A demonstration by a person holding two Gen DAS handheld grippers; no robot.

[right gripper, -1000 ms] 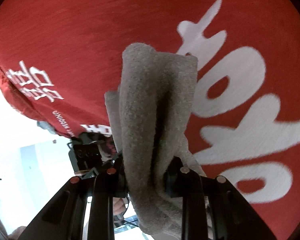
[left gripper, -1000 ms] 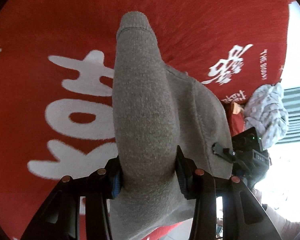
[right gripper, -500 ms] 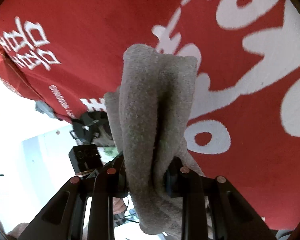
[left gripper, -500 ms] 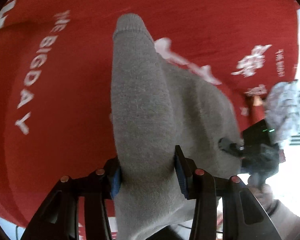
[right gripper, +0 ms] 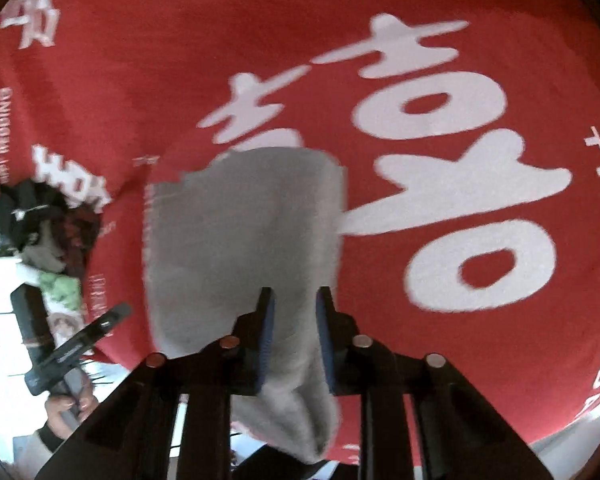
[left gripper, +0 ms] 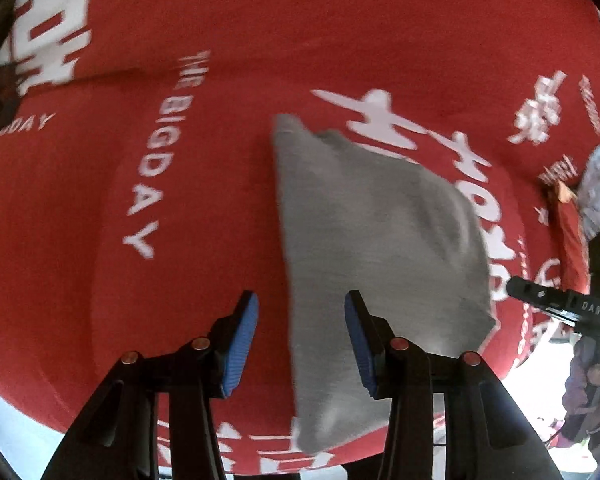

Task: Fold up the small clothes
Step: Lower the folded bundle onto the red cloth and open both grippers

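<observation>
Left gripper: jaws stood apart, blue pads clear of the grey sock, which lay w/ one edge between them but unpinched. Right gripper: jaws had just been closing, w/ a fold of the sock between the pads, clamped. Sock lay on the red cloth w/ white lettering. A hand gripped the left tool's handle at frame edge.

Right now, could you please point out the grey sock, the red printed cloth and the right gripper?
grey sock (left gripper: 380,240): left wrist view, middle of its body.
red printed cloth (right gripper: 500,12): right wrist view, bare red area.
right gripper (right gripper: 294,300): right wrist view, between its fingertips.
</observation>
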